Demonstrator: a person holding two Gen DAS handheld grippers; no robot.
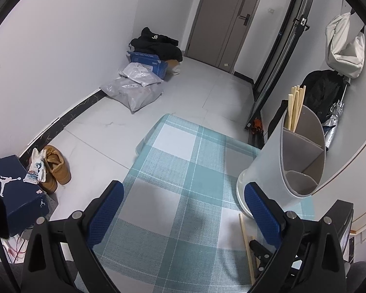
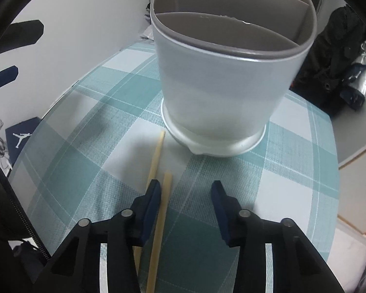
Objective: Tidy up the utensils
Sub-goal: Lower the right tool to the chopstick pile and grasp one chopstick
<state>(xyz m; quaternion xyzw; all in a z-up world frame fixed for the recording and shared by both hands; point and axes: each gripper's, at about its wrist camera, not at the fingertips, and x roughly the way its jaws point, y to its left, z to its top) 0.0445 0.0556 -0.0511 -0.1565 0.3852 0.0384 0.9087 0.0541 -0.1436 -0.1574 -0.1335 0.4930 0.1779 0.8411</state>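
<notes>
Two chopsticks [image 2: 158,210] lie side by side on the checked tablecloth [image 2: 90,146], their tips pointing at the holder [image 2: 222,78]. The longer one reaches almost to the holder's base; the shorter one stops further back. The right gripper [image 2: 186,190] is low over them with its fingers apart. The shorter chopstick runs between the fingers, just beside the left finger [image 2: 153,195]; the longer one passes under or outside that finger. The right finger stands clear of both, so nothing is clamped.

The holder is a frosted round tub with a grey insert split into compartments. It stands upright near the table's far right corner. A bunch of chopsticks [image 1: 296,105] sticks up from its far compartment; the near, curved compartment looks empty as far as can be seen.

The left gripper [image 1: 183,210] hangs over the cloth to the left of the holder, fingers spread wide and holding nothing. Its right finger [image 1: 263,214] is just beside the holder's base.

Off the table's left edge, on the tiled floor, sit a dark blue shoebox [image 1: 12,190], tan shoes [image 1: 56,168] and grey bags [image 1: 134,88].
</notes>
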